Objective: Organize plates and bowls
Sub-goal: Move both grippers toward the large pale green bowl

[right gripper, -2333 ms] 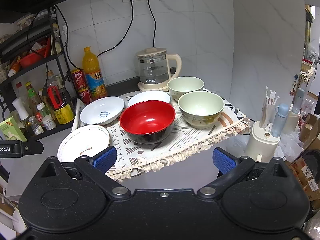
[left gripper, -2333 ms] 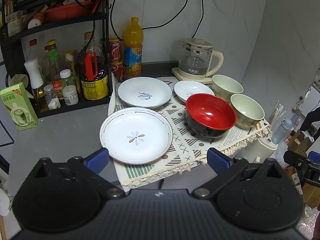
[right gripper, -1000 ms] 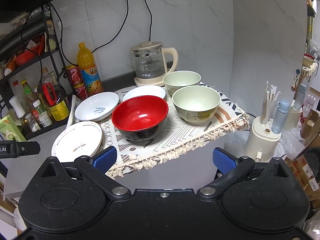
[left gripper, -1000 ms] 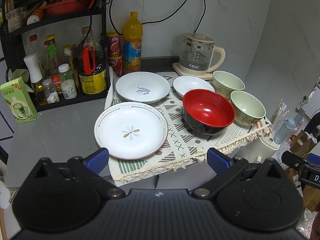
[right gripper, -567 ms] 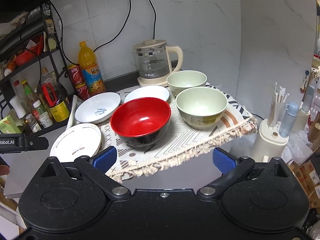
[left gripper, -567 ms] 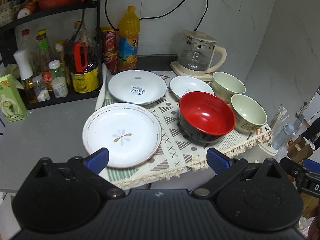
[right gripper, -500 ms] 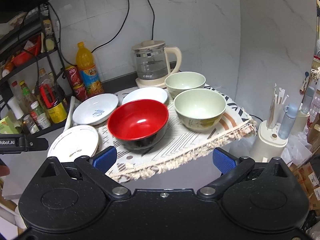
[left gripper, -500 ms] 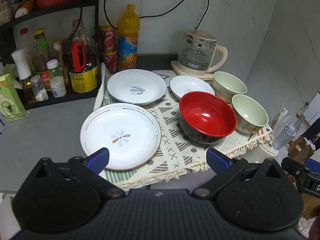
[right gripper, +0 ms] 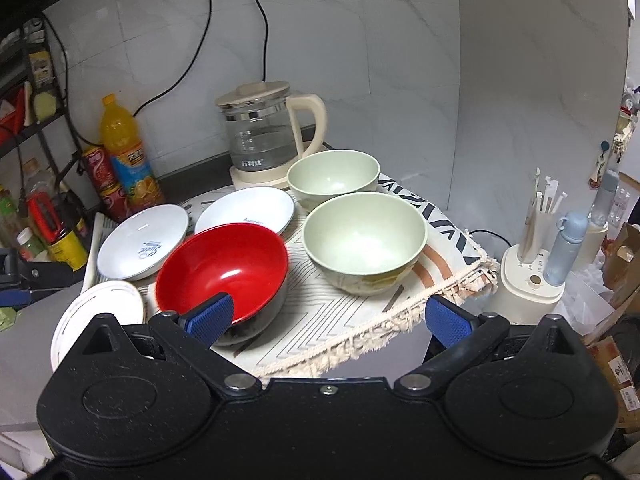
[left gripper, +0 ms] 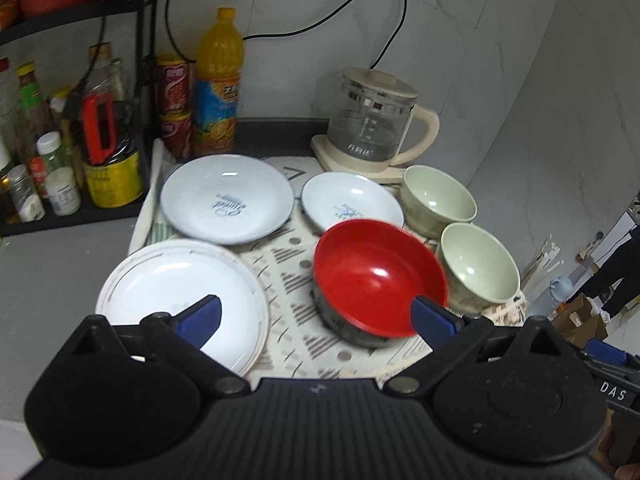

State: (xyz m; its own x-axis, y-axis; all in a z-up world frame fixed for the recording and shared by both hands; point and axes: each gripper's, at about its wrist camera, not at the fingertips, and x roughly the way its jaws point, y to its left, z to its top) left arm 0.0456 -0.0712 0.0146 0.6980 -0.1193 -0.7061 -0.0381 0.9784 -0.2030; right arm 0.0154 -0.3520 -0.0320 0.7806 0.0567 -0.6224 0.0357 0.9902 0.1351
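Note:
On a patterned cloth [left gripper: 292, 284] lie a big white plate [left gripper: 172, 292] at the front left, a white plate with blue script [left gripper: 226, 198] behind it, a small white plate [left gripper: 348, 204], a red bowl [left gripper: 376, 276] and two pale green bowls [left gripper: 476, 262] [left gripper: 438, 198]. My left gripper [left gripper: 316, 316] is open and empty, above the front edge between the big plate and the red bowl. My right gripper [right gripper: 326, 318] is open and empty, low in front of the red bowl [right gripper: 224, 264] and the near green bowl [right gripper: 364, 236].
A glass kettle [left gripper: 370, 124] stands at the back by the wall. An orange juice bottle [left gripper: 218, 80], red cans [left gripper: 174, 104] and a black rack of bottles [left gripper: 60, 140] stand at the back left. A white utensil holder [right gripper: 534, 272] stands beyond the cloth's right edge.
Both grippers have moved forward and closer to the dishes, which now look larger. The left one now reaches over the front of the big plate and red bowl. Nothing was grasped.

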